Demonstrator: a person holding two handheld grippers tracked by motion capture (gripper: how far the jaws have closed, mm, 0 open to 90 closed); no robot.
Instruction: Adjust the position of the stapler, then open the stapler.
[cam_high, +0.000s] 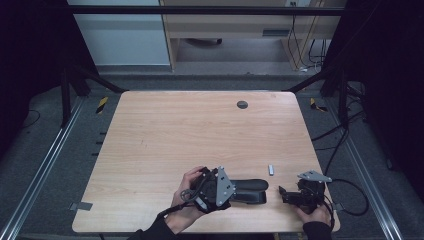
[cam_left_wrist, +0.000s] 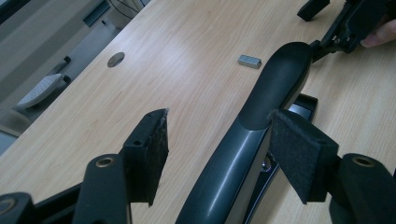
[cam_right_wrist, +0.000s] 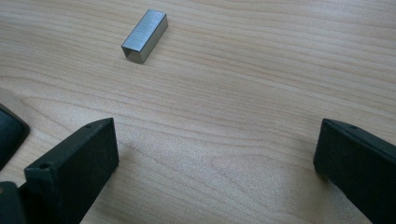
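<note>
Stapler (cam_left_wrist: 261, 140) lies on the table (cam_high: 165, 135) near the front edge, its dark body running between the jaws of the left gripper (cam_left_wrist: 219, 154). The jaws stand partly open: the right pad (cam_left_wrist: 299, 149) is at the stapler's side, whether touching I cannot tell, and the left pad stands clear of it. Beyond the stapler's tip, the right gripper (cam_high: 285, 192) rests on the table, jaws wide apart with only bare wood between them. Farther off, ahead of both, a small metal staple block (cam_right_wrist: 144, 36) lies alone on the wood.
</note>
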